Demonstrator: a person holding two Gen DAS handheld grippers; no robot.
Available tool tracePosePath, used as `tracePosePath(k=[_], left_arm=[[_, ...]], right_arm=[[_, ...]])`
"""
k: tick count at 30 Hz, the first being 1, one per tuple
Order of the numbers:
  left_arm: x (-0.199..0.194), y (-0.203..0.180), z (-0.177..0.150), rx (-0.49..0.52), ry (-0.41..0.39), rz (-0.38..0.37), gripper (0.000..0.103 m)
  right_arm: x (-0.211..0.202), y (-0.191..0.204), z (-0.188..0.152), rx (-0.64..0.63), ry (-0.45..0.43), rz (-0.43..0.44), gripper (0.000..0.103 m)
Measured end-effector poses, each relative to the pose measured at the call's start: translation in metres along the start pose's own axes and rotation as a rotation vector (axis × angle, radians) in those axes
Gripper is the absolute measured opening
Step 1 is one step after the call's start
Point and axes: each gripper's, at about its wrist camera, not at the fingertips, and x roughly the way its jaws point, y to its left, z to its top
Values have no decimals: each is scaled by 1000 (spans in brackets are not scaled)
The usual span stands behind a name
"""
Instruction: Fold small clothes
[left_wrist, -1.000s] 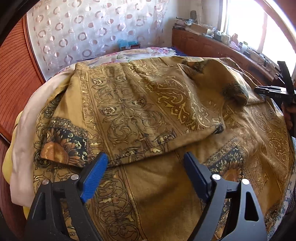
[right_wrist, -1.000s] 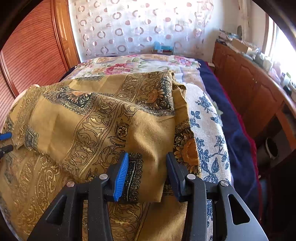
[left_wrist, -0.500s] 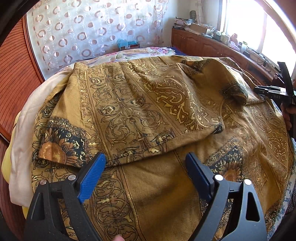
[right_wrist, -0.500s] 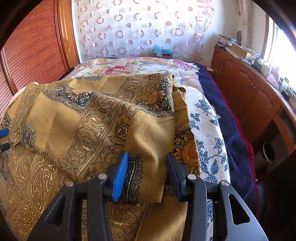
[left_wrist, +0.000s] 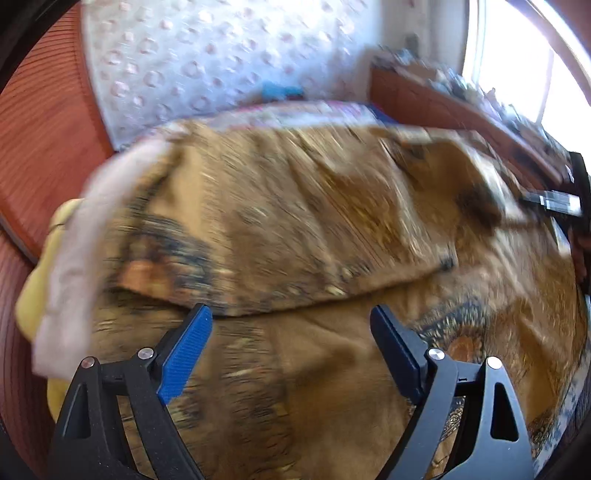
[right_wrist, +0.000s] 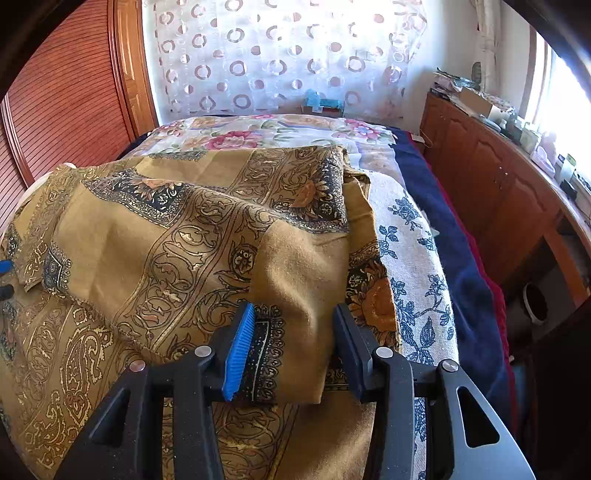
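Folding stage: partway, judging from how the mustard patterned cloth (right_wrist: 155, 236) lies; one layer is already doubled over the rest, and its folded edge runs across the middle of the bed (right_wrist: 417, 258).
Cloth location: spread over the near half of the bed, reaching close to the right edge, where a strip of blue-flowered cover shows beside it.
Right claw (right_wrist: 291, 343): half parted around a hanging flap of the cloth; the flap sits between the jaws, but I cannot tell whether the pads press on it.
Left claw (left_wrist: 291, 350): released, jaws wide, hovering just above the bare lower layer near the folded edge, holding nothing.
Left view: smeared by motion, so pattern detail is lost there.
Done: a first fold, apparently.
Left to do: likely bringing the right-hand flap across, folding again to a smaller packet, and smoothing the rumpled ridges.
Risk: loose, soft fabric may slip or bunch if only one corner is carried.
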Motion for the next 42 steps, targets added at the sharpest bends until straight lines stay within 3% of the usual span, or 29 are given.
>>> tracePosePath(k=[5, 9, 12, 19, 24, 26, 32, 37, 38, 39, 42], left_arm=[[-25, 29, -1, -119, -92, -43, 86], [-22, 40, 3, -136, -84, -24, 67], [-14, 49, 8, -157, -80, 11, 60], [4, 66, 15, -171, -39, 92, 59], [8, 69, 14, -163, -38, 35, 57], [6, 65, 14, -147, -49, 3, 44], [14, 63, 18, -142, -5, 43, 42], [21, 69, 18, -162, 16, 26, 41], [20, 68, 17, -153, 12, 26, 34], [19, 66, 17, -141, 5, 26, 15], [12, 62, 18, -140, -23, -8, 7]], right_arm=[[1, 1, -1, -1, -1, -1, 46], [1, 1, -1, -1, -1, 0, 46], [1, 1, -1, -1, -2, 0, 46], [1, 1, -1, -2, -4, 1, 46], [1, 1, -2, -2, -5, 1, 46], [1, 1, -2, -3, -6, 1, 46], [1, 1, -2, -4, -8, 1, 46], [1, 1, -3, -4, -9, 1, 46], [1, 1, -3, -4, -9, 1, 46], [1, 1, -3, -4, -10, 1, 46], [-1, 1, -3, -10, -15, -4, 46]])
